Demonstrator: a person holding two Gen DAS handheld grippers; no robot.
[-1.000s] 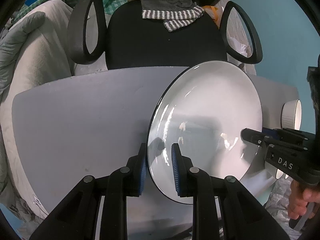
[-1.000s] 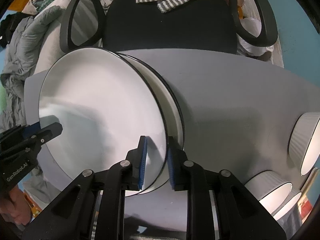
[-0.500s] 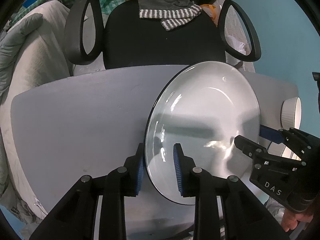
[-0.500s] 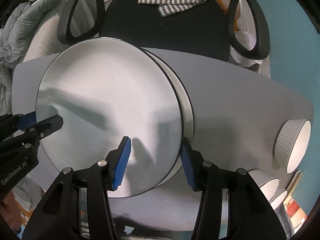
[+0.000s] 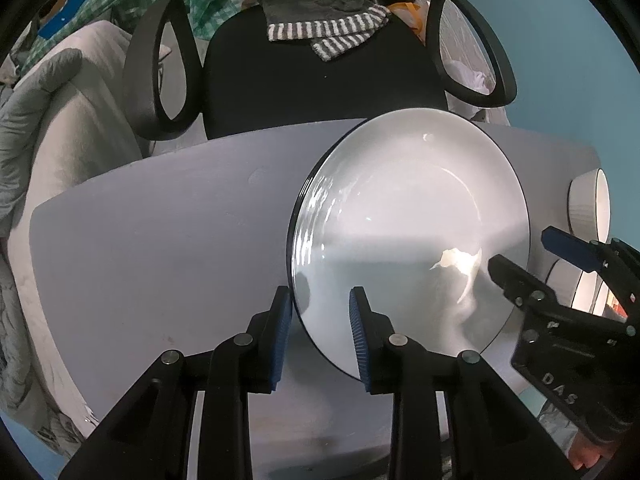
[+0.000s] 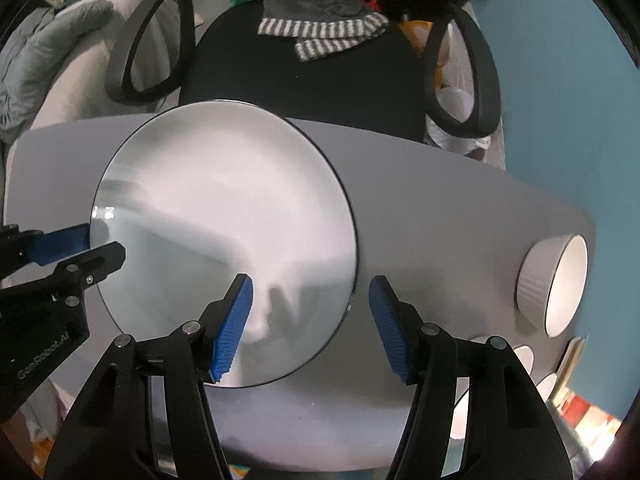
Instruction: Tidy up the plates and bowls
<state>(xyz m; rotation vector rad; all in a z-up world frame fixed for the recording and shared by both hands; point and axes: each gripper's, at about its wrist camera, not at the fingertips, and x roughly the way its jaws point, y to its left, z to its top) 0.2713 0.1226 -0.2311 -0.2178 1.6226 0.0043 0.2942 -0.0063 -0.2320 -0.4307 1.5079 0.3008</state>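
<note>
- A white plate [image 5: 408, 232] with a dark rim lies flat near the middle of the grey surface [image 5: 160, 248]; whether a second plate sits under it cannot be told.
- The left hand-held gripper [image 5: 318, 320] straddles the plate's near-left rim, its blue pads [image 5: 282, 320] slightly parted and seemingly not clamping.
- The right hand-held gripper [image 6: 310, 320] stands wide open at the plate's near-right edge, holding nothing.
- White ribbed bowls [image 6: 556, 284] wait at the surface's right end, well apart from the plate; a black office chair [image 5: 316, 80] draped with a striped cloth [image 5: 328, 36] stands behind.
- The plate-setting step appears finished; the next move likely calls for backing both grippers off and reaching right for a bowl.
</note>
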